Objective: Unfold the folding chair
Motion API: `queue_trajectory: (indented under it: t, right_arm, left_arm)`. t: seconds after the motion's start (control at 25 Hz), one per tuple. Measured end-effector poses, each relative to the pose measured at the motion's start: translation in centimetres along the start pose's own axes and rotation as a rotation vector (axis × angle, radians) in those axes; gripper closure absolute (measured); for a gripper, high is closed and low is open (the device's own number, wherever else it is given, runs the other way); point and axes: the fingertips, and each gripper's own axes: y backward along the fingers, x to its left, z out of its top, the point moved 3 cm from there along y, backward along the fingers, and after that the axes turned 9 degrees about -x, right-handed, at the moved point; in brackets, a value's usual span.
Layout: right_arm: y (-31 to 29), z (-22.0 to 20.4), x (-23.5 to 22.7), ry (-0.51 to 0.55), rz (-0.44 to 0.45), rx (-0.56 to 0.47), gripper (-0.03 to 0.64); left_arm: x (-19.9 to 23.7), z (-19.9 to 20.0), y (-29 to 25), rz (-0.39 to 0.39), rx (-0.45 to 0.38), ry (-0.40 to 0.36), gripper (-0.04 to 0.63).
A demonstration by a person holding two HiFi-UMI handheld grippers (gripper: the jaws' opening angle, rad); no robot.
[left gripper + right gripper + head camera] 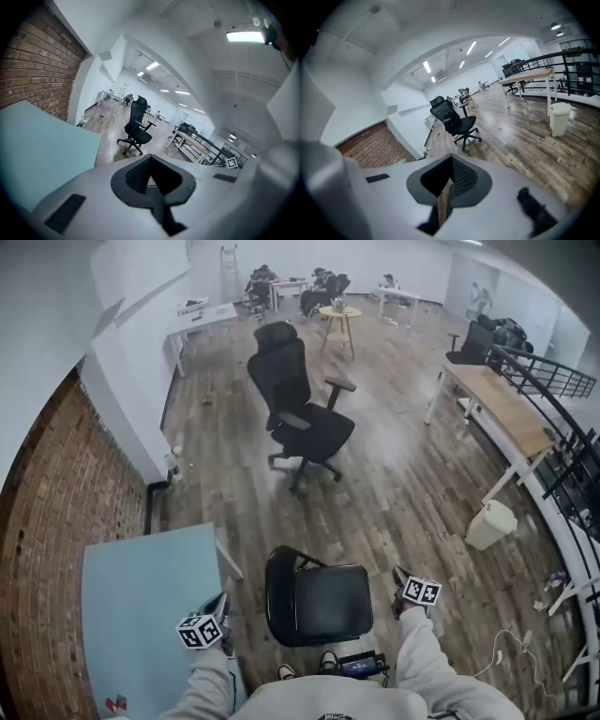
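The black folding chair (319, 602) stands on the wood floor just in front of the person's feet, its padded seat lying flat and facing up. My left gripper (223, 603) hangs to the left of the chair, clear of it, jaws together and empty. My right gripper (398, 576) is off the chair's right edge, also shut with nothing in it. In the left gripper view the left gripper (152, 180) points over the room, and the chair is out of sight. The right gripper (449, 182) likewise looks past it.
A light blue table (141, 615) sits at my left against the brick wall (52, 521). A black office chair (300, 413) stands farther ahead. At the right are a white bin (490, 524), a wooden desk (502, 404) and a railing (572, 474).
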Motion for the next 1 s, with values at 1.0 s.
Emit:
queue_trajectory:
  t: [1.0]
  right_arm:
    - [11.0, 14.2, 36.7, 0.323, 0.395, -0.268, 0.611]
  left_arm:
    - [-16.7, 16.8, 3.6, -0.265, -0.272, -0.356, 0.591]
